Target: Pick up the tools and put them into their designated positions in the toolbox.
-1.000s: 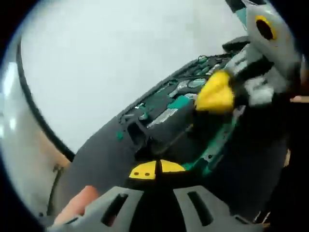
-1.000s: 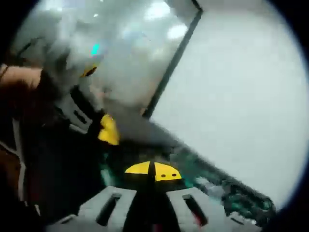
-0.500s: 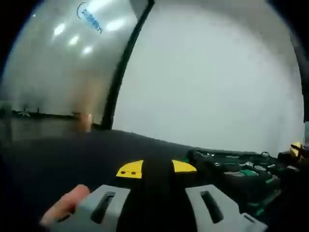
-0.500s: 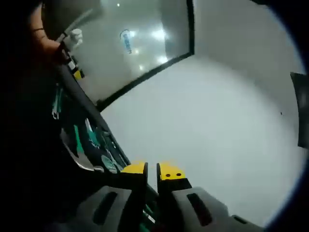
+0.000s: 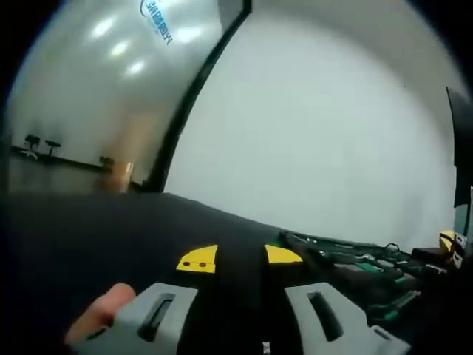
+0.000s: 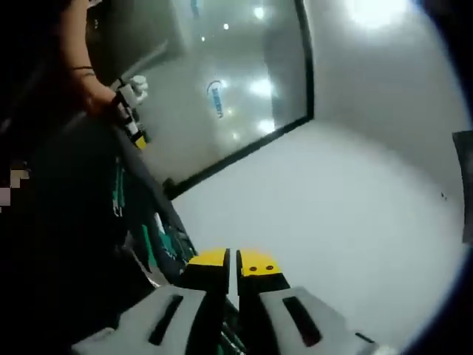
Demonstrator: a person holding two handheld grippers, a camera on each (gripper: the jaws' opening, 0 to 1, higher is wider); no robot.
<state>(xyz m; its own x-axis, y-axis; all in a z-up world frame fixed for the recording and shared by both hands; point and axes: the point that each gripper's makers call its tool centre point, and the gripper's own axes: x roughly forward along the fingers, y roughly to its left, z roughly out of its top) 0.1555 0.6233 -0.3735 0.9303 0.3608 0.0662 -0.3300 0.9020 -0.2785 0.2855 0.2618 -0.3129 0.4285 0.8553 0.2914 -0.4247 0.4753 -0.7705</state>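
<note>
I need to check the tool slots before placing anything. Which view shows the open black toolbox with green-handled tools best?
The left gripper view: the open black toolbox with green-handled tools lies low at the right, tools visible. The right gripper view shows it dark, steeply angled, at the left.

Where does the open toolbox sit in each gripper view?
Left gripper view: toolbox at lower right, right of the left gripper.
Right gripper view: toolbox at lower left, left of the right gripper.
Shared landmark: the dark frame strip between glass and white wall.
</note>
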